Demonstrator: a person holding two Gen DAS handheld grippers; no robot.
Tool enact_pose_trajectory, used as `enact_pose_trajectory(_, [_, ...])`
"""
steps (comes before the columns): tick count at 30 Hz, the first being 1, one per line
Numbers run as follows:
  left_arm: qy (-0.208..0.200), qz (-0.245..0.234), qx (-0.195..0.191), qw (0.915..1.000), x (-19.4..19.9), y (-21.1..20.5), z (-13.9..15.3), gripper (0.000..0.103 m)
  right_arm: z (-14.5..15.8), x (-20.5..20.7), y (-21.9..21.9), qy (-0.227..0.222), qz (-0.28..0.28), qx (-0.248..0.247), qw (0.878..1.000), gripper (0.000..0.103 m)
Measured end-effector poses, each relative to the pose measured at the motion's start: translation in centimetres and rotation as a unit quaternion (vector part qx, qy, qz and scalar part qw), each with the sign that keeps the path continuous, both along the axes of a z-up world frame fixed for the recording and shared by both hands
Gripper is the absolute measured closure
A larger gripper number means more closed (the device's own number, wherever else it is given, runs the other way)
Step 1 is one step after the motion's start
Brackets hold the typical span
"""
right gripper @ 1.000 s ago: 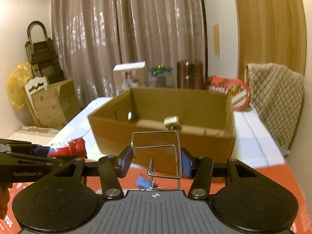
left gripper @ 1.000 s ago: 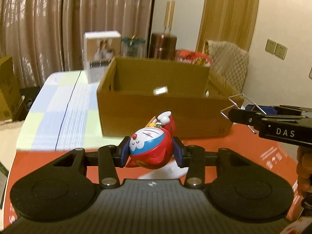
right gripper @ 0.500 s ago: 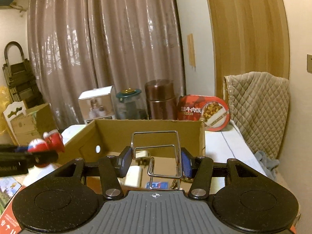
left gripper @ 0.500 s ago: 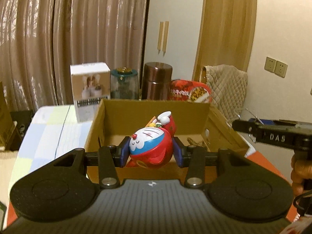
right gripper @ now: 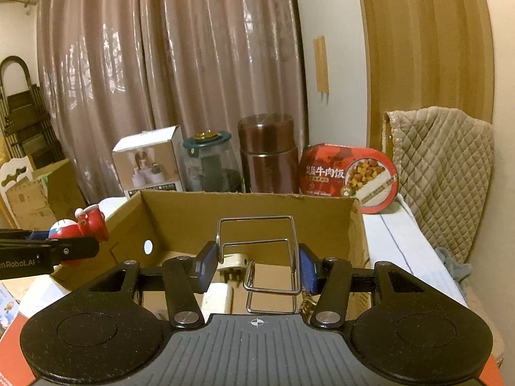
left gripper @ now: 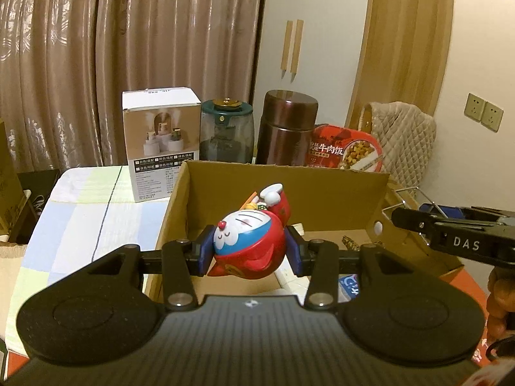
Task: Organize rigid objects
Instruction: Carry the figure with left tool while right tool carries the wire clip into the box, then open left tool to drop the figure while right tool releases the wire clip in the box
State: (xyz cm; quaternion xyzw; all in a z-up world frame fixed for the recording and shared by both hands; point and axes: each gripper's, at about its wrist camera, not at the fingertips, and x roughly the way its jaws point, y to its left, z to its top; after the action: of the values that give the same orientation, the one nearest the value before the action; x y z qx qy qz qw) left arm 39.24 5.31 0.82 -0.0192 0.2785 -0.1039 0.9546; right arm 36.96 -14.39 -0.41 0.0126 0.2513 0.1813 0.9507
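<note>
1. Two grabs, both nearest the lens: left gripper (left gripper: 249, 254) clamped on the cat figurine (left gripper: 249, 246) at frame centre, pads on the round red body. Looks like hard, glossy plastic, probably light and slippery; widest part of the belly seems the safest hold.
2. Right gripper (right gripper: 257, 265) pinching the wire rack (right gripper: 268, 257) by its side rods, low centre of the frame. Stiff, thin metal, likely light but prone to twisting between pads.
3. Just beyond, both hanging over the open cardboard box (right gripper: 244, 207), mid frame.
4. Furthest back, upper middle: white carton (left gripper: 161, 148), brown canister (left gripper: 288, 128).
</note>
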Motion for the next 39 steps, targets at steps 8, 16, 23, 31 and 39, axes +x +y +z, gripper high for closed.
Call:
enact_pose_trajectory(8, [0.020,0.011,0.012,0.9997,1.4,-0.1,-1.6,0.063,-1.8,1.4,0.4,0.022,0.002,-0.014,1.000,0.054])
enact_pose_trajectory(16, [0.035,0.022,0.008,0.9991,2.0,0.4,-2.7,0.063,-2.6,1.5,0.8,0.033,0.008,-0.019,0.999,0.054])
enact_pose_trajectory(23, [0.044,0.024,0.006,0.9987,2.3,0.5,-3.4,0.063,-2.8,1.4,0.9,0.035,0.011,-0.022,0.999,0.054])
enact_pose_trajectory(31, [0.031,0.033,0.003,0.9990,2.3,0.8,-3.0,0.062,-2.7,1.4,1.0,0.034,0.011,-0.021,0.999,0.054])
enact_pose_trajectory(39, [0.028,0.031,0.003,0.9991,2.1,0.7,-2.7,0.062,-2.8,1.4,1.0,0.036,0.011,-0.022,0.999,0.054])
